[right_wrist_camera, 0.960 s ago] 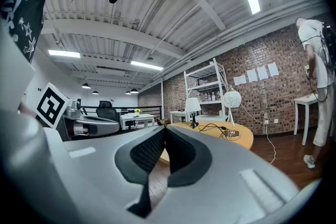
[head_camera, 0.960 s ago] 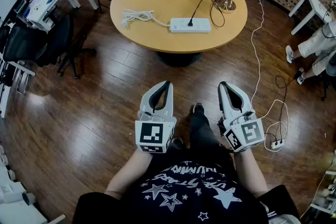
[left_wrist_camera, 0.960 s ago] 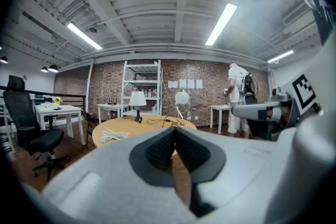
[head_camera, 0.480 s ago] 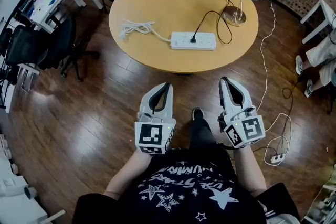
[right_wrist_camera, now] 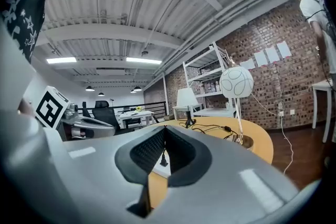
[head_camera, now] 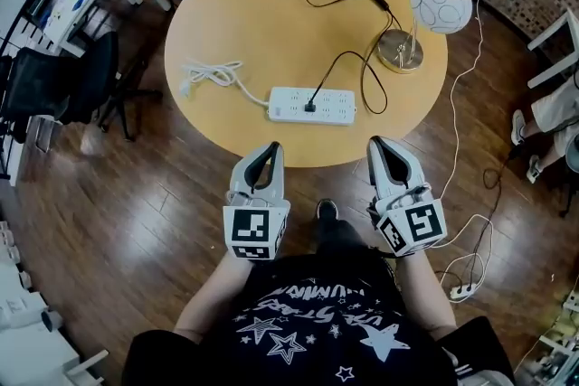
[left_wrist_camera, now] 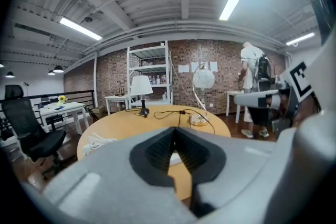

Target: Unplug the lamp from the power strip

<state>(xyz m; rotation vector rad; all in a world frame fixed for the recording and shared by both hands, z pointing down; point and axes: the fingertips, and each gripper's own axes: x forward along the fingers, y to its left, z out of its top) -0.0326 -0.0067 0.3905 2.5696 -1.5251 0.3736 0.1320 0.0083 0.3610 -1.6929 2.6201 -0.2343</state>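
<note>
Left gripper [head_camera: 270, 148] and right gripper [head_camera: 379, 145], jaws clenched on nothing, hover short of the counter [head_camera: 226, 23], where the black plug [head_camera: 309, 107], probably light and rigid and best pinched by its body, sits in the power strip [head_camera: 288, 104].

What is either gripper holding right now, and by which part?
Nothing. The left gripper and right gripper are both shut and empty, short of the power strip; the black plug sits in it, untouched.

I see a round tan wooden table [head_camera: 226, 23] at upper centre. A black office chair [head_camera: 54, 86] stands at the left. A small white extension block [head_camera: 461, 289] lies lower right on the dark plank floor [head_camera: 118, 221].
</note>
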